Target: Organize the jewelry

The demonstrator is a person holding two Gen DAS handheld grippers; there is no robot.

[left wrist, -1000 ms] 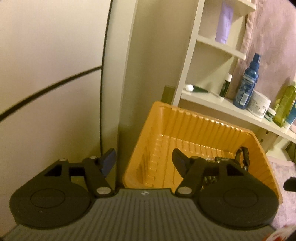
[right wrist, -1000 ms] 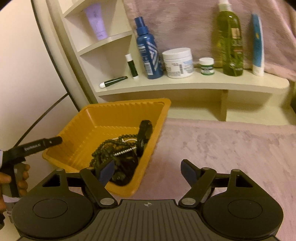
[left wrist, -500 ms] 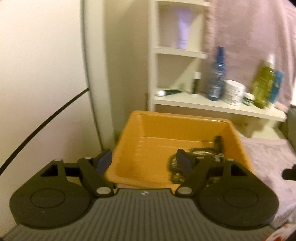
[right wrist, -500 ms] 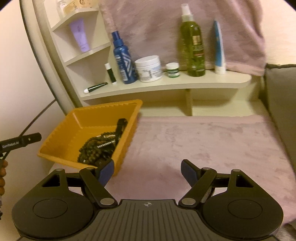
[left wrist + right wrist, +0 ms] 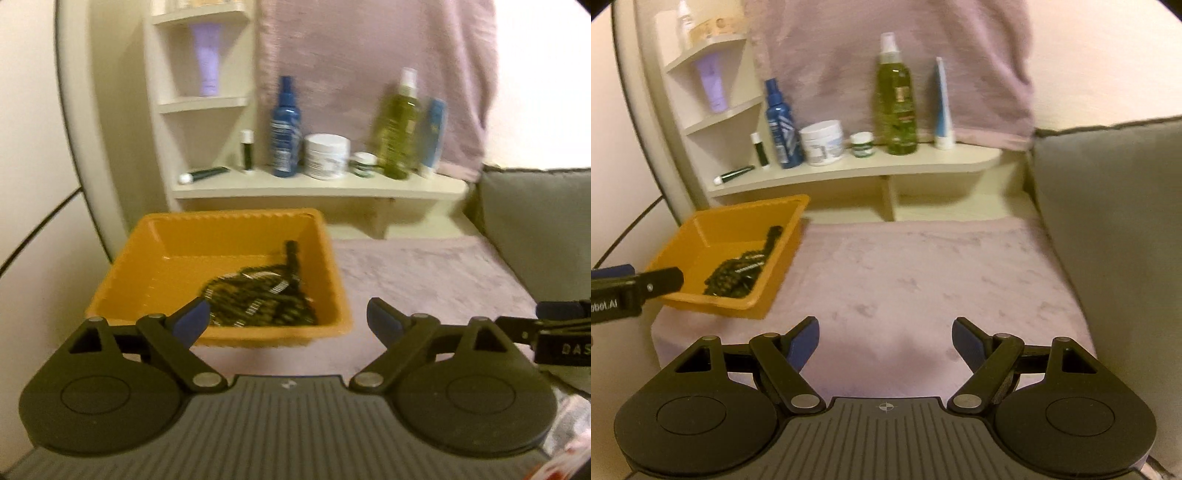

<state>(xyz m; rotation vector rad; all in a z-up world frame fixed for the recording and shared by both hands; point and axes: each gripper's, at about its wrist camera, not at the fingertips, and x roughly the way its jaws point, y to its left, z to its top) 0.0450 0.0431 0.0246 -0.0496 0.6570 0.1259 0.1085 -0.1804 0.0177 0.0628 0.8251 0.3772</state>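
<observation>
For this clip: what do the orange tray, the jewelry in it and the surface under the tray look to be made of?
Orange tray: looks like thin moulded plastic, slightly glossy, with ribbed walls and a rolled rim. Jewelry: dark round beads with pale metallic-looking segments between them; blur leaves wood, stone or plastic open. Surface: a soft mauve fabric, plush and matte, mottled like short pile.

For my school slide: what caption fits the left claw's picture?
Open left claw above an orange tray of dark beaded jewelry.
</observation>
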